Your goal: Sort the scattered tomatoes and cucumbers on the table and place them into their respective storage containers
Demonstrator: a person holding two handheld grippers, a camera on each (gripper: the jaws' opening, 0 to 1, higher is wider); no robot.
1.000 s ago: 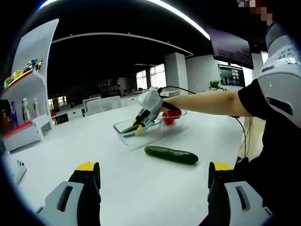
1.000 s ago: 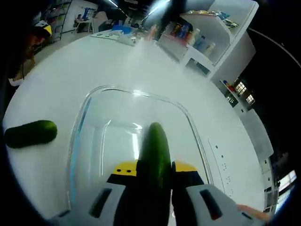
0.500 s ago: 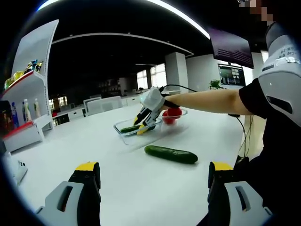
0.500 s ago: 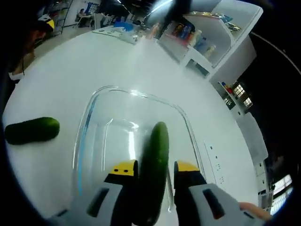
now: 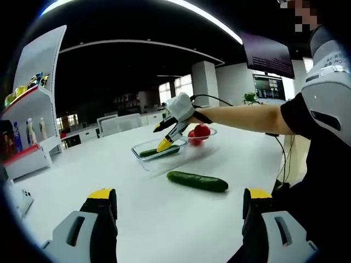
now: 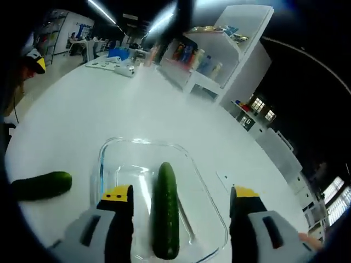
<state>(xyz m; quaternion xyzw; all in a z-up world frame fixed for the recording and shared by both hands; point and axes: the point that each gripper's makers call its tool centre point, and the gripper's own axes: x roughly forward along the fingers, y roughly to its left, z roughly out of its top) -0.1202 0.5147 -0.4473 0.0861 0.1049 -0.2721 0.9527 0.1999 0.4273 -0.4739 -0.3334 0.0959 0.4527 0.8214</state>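
Note:
A dark green cucumber (image 6: 165, 210) lies lengthwise in a clear glass container (image 6: 109, 164), also seen as the cucumber (image 5: 155, 151) in the container (image 5: 143, 162) farther off. My right gripper (image 6: 179, 196) hovers open above it, and the same gripper (image 5: 164, 136) reaches in on a bare arm in the left gripper view. A second cucumber (image 5: 197, 181) lies loose on the white table (image 5: 148, 208); it appears as the cucumber (image 6: 41, 185) left of the container. Red tomatoes (image 5: 198, 133) sit in a second glass bowl behind. My left gripper (image 5: 179, 204) is open over bare table.
White shelves with bottles and packets (image 5: 27, 129) stand at the left; the same shelving (image 6: 219, 55) shows beyond the table. Small items (image 6: 118, 64) lie at the table's far end. A person's torso (image 5: 329, 137) stands at the right table edge.
My right gripper has opened, let go of the cucumber and lifted away; the cucumber now rests in the glass container. My left gripper has stayed still.

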